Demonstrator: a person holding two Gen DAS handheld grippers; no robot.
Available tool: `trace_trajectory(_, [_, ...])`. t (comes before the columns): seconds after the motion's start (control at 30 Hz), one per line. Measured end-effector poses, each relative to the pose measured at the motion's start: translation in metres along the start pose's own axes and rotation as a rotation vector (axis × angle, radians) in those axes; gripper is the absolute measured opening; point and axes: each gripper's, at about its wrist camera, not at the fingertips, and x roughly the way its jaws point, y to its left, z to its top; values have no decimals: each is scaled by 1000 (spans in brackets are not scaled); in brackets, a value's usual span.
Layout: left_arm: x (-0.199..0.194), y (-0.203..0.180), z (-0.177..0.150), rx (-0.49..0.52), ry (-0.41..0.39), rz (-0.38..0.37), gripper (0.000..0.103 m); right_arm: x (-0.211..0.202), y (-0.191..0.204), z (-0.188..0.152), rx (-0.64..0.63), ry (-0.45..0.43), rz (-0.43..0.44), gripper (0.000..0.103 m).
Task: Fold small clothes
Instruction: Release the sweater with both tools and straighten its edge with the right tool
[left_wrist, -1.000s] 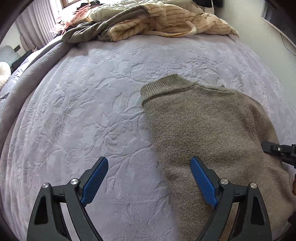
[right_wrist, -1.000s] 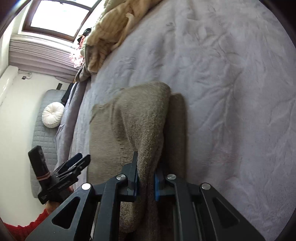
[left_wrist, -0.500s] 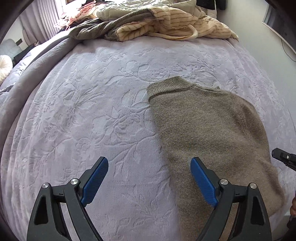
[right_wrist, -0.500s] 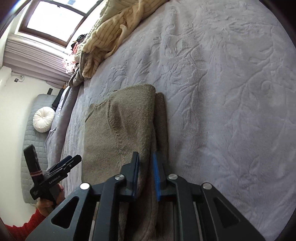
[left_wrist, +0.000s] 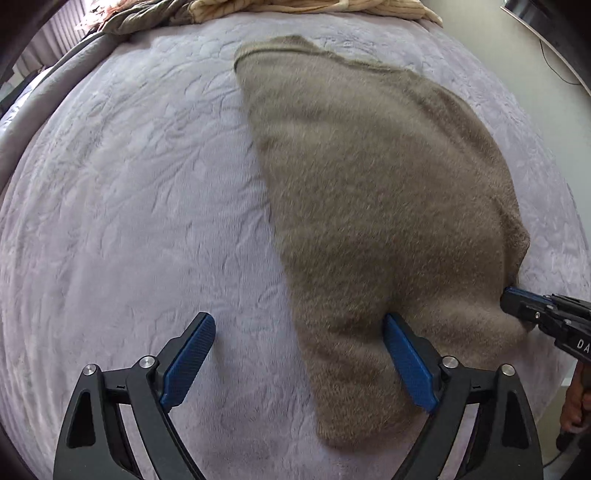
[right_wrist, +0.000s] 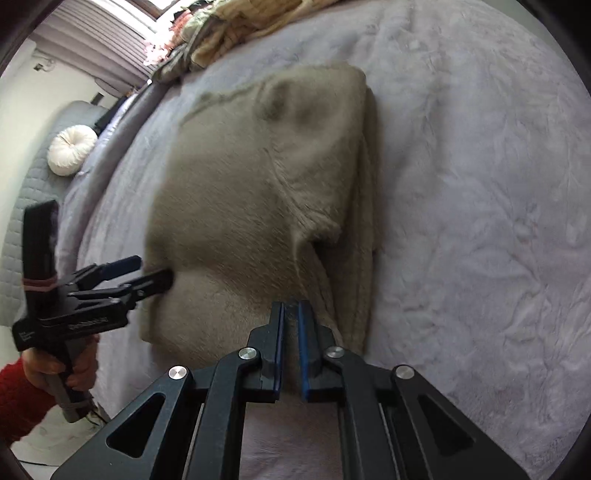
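Note:
A brown knit sweater (left_wrist: 369, 192) lies folded lengthwise on the lilac bedspread (left_wrist: 129, 203), its collar at the far end. It also shows in the right wrist view (right_wrist: 240, 206). My left gripper (left_wrist: 299, 354) is open wide, straddling the sweater's near left edge, right pad on the knit. It also shows in the right wrist view (right_wrist: 147, 275). My right gripper (right_wrist: 291, 325) has its jaws nearly closed with a narrow gap, at the sweater's near hem; no cloth is clearly pinched. Its tip shows in the left wrist view (left_wrist: 517, 301) against the sweater's right edge.
A pile of striped cream and olive clothes (left_wrist: 295, 5) lies at the bed's far end, also in the right wrist view (right_wrist: 229, 33). A white round cushion (right_wrist: 72, 147) sits on a grey quilted seat beside the bed. The bedspread (right_wrist: 480, 221) stretches right of the sweater.
Both grippers have dropped lower and closer to the sweater. The sleeve the right gripper held now lies on the sweater, and its jaws show a slight gap. The left gripper stayed open.

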Motion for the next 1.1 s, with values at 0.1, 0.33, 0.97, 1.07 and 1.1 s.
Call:
trace_trajectory(0.1, [0, 4, -14, -25, -8, -15, 101, -4, 1, -6, -13, -26, -1, 2])
trace_trajectory(0.33, [-6, 6, -27, -26, 8, -19, 101, -11, 11, -21, -55, -6, -38, 2])
trace_trajectory(0.97, [-41, 30, -41, -125, 36, -82, 101, -37, 13, -38, 19, 20, -101, 7])
trace_trajectory(1.07, [-40, 35, -35, -160, 49, -105, 101, -41, 13, -36, 42, 13, -105, 7])
trace_trajectory(1.1, [-39, 35, -35, -163, 51, -101, 101, -42, 13, -35, 50, 13, -105, 7])
